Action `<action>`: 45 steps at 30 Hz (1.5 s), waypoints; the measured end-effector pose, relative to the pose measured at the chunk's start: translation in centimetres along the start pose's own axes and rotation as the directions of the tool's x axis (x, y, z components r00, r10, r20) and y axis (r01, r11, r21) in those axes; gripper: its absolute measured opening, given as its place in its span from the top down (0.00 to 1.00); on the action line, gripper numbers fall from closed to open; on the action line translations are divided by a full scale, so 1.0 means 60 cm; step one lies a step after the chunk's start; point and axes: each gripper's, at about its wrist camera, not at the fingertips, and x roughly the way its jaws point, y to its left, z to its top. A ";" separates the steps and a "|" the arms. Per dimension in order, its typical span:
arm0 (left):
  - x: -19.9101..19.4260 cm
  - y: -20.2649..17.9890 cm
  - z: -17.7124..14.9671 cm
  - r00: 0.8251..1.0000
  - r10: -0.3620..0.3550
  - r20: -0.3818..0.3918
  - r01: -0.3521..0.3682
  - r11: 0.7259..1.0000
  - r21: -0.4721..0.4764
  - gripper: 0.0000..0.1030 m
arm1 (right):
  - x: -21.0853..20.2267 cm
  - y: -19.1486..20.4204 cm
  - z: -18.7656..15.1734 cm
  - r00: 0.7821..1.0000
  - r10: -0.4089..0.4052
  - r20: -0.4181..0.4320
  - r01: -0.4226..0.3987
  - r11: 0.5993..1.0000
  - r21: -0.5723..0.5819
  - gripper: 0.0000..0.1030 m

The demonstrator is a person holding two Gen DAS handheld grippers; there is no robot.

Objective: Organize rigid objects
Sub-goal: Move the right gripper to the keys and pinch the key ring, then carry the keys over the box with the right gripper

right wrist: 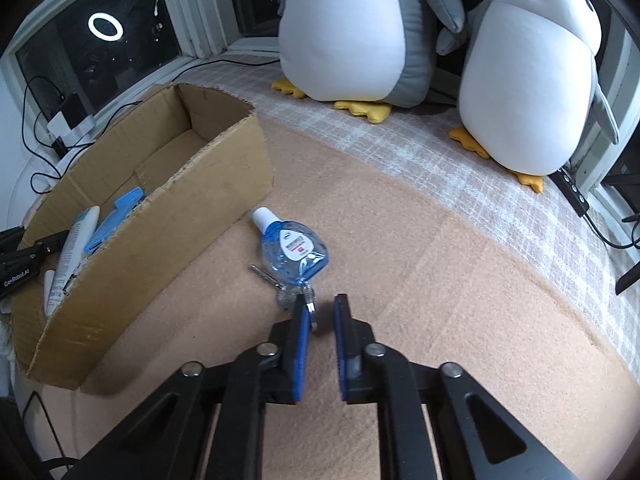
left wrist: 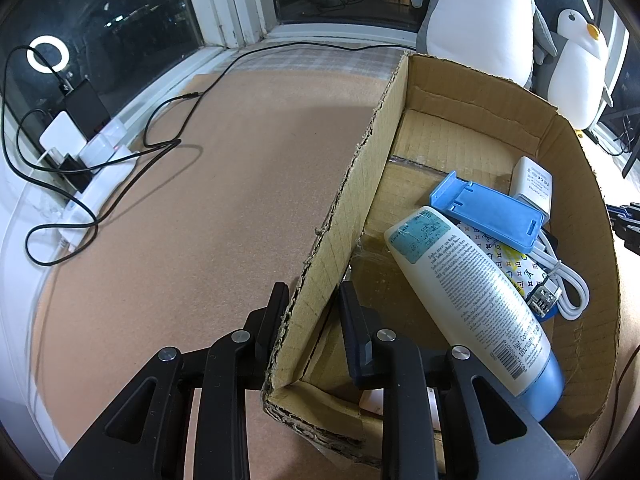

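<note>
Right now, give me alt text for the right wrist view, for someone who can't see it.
The right claw hangs open over a tan blanket, just short of a small blue sanitizer bottle attached to a bunch of keys. A cardboard box stands to the left, and two plush penguins sit behind.

rough corrugated cardboard box (left wrist: 340,216); glossy plastic bottle (right wrist: 294,246).

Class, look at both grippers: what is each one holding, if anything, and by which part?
The left gripper straddles the cardboard box at its side wall near a corner. The right gripper holds nothing, open beside the keys.
</note>
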 end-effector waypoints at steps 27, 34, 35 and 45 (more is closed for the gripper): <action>0.001 0.002 0.000 1.000 -0.025 0.014 0.025 1.000 -0.019 0.78 | -0.143 0.118 0.043 0.984 0.072 0.164 -0.063 0.996 -0.057 0.98; 0.002 0.004 0.000 0.999 -0.031 0.021 0.031 0.999 -0.018 0.78 | -0.155 0.170 0.061 0.976 0.114 0.187 -0.104 0.993 -0.064 0.98; 0.002 0.004 0.000 0.999 -0.031 0.022 0.031 0.999 -0.018 0.78 | -0.153 0.176 0.063 0.975 0.123 0.187 -0.113 0.992 -0.063 0.98; 0.002 0.006 0.001 0.999 -0.045 0.025 0.046 0.999 -0.023 0.78 | -0.112 0.220 0.080 0.973 0.169 0.154 -0.164 0.985 -0.045 0.98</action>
